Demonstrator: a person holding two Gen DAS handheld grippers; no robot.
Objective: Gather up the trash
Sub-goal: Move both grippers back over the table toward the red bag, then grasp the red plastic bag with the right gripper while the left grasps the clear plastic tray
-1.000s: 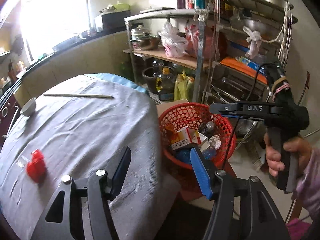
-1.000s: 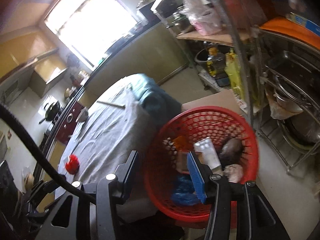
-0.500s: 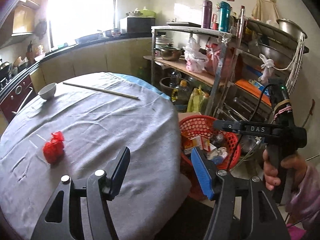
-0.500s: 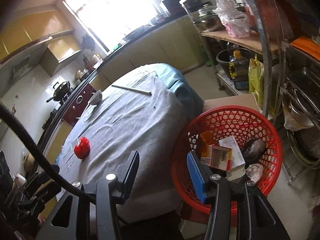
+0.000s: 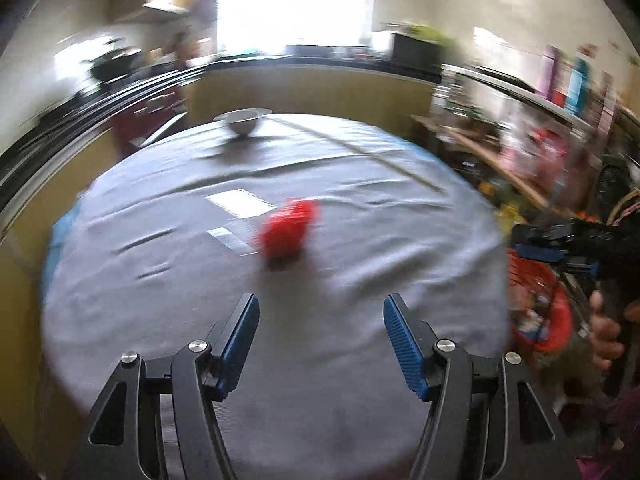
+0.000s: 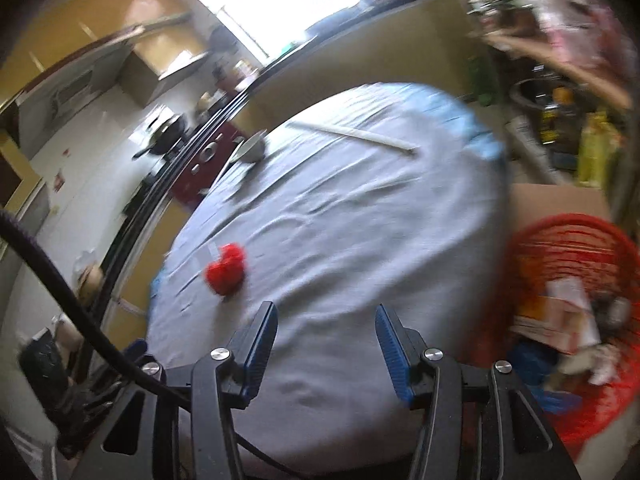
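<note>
A crumpled red piece of trash lies on the round table's grey cloth; it also shows in the right wrist view. My left gripper is open and empty, over the table's near part, facing the red trash. My right gripper is open and empty over the table's edge; it also shows at the right of the left wrist view. The red mesh basket holding boxes and wrappers stands beside the table on the right. Both views are motion-blurred.
A white bowl and long chopsticks lie at the table's far side. A metal shelf rack with bottles and bags stands on the right. A kitchen counter runs behind. A cardboard box sits by the basket.
Both grippers have swung left from the basket toward the table. The red trash now lies ahead of the left gripper. Both stay open.
</note>
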